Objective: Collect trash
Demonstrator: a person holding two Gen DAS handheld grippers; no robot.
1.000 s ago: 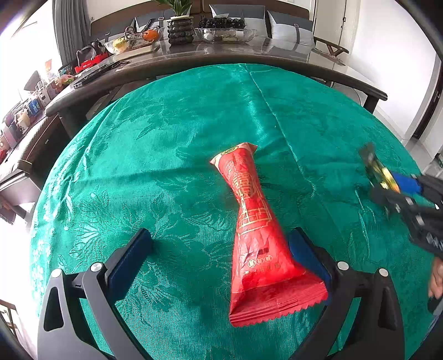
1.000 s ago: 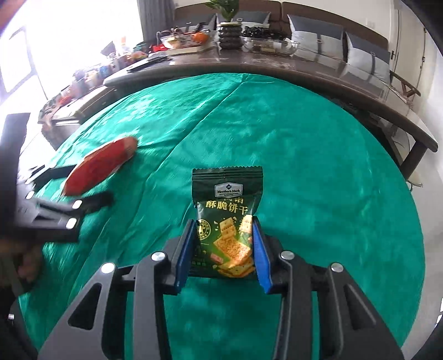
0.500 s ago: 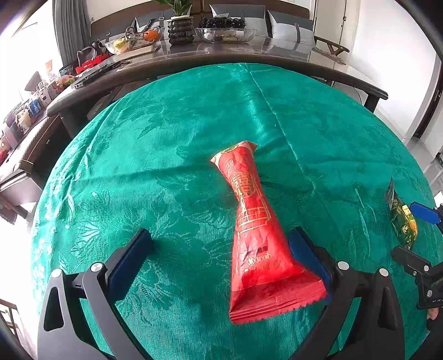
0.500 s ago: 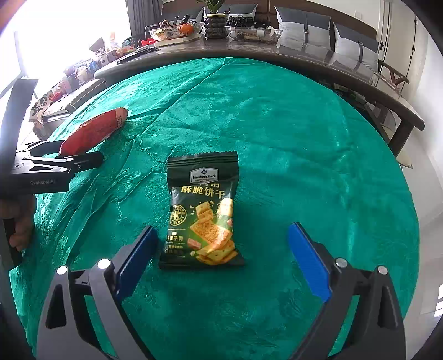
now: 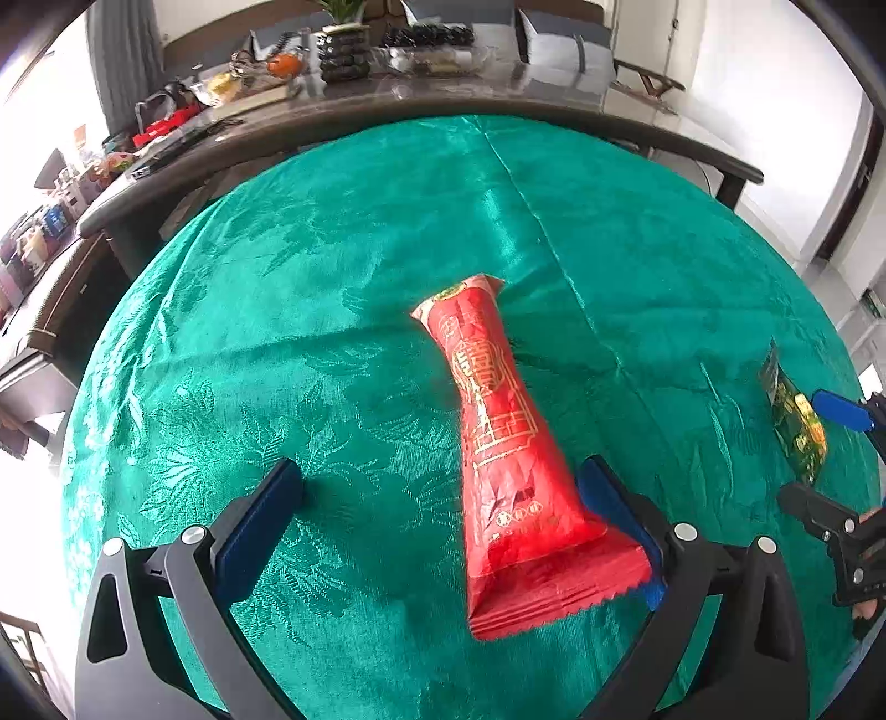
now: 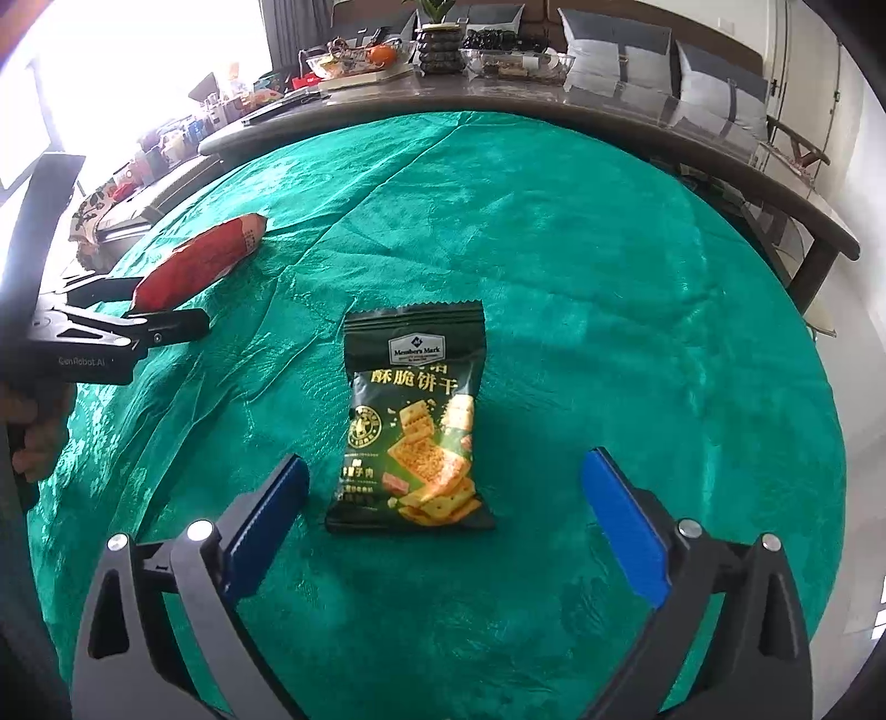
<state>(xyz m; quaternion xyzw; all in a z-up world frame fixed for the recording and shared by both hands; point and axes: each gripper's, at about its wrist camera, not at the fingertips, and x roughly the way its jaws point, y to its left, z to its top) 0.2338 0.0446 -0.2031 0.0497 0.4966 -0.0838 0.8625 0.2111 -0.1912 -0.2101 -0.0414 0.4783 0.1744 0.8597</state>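
A long red snack wrapper [image 5: 498, 437] lies on the green tablecloth [image 5: 332, 310], its near end against the right finger of my open left gripper [image 5: 443, 498]. It also shows in the right wrist view [image 6: 199, 263]. A dark green cracker packet [image 6: 415, 421] lies flat on the cloth between the wide-open fingers of my right gripper [image 6: 446, 487], touching neither. In the left wrist view the packet [image 5: 797, 421] shows edge-on at the far right, between the right gripper's fingers [image 5: 841, 410].
A long dark table [image 6: 554, 105] curves behind the round table, carrying bowls, fruit and a plant pot [image 6: 440, 50]. A chair [image 6: 797, 149] stands at the back right. A cluttered sideboard [image 5: 44, 243] is at the left. The cloth's edge drops off on the right.
My right gripper has opened and let go of the green packet, which now lies flat on the cloth. The left gripper and the red wrapper have barely moved.
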